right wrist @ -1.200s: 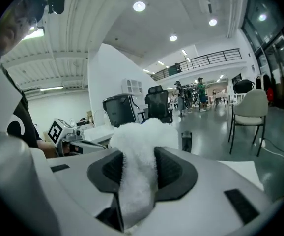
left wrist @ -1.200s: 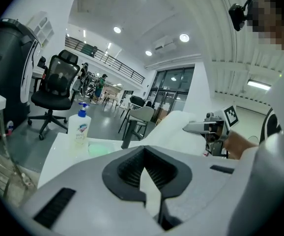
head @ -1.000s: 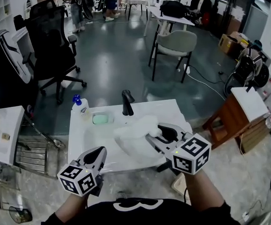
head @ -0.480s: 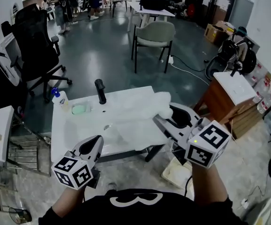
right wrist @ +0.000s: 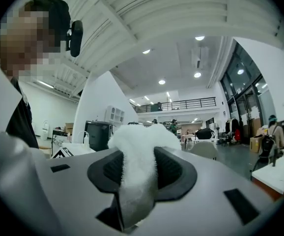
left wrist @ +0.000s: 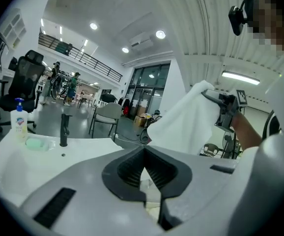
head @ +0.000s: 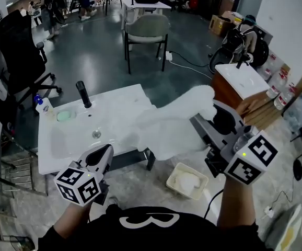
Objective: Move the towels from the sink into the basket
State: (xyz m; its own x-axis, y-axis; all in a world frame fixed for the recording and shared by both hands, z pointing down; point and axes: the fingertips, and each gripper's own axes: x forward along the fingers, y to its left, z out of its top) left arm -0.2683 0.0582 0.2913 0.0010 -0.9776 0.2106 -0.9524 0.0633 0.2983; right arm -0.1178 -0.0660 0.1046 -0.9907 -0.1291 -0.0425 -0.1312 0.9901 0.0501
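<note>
My right gripper (head: 207, 118) is shut on a white fluffy towel (head: 166, 124), which hangs in the air off the right end of the white sink counter (head: 62, 145). In the right gripper view the towel (right wrist: 141, 146) fills the gap between the jaws. Below it on the floor stands a small cream basket (head: 173, 188) with a white towel (head: 187, 181) inside. My left gripper (head: 105, 155) is shut and holds nothing, in front of the sink's near edge. The left gripper view shows the towel (left wrist: 188, 124) hanging from the right gripper (left wrist: 221, 106).
A black faucet (head: 82, 94), a soap bottle (head: 43, 104) and a green soap dish (head: 65, 116) sit at the sink's back. A wooden cabinet (head: 240, 82) stands to the right, a grey chair (head: 146, 30) behind, and a black office chair (head: 18, 51) at far left.
The right gripper has lifted the towel out of the sink and carried it up and right, past the counter's end. The left gripper has followed to the right, still shut.
</note>
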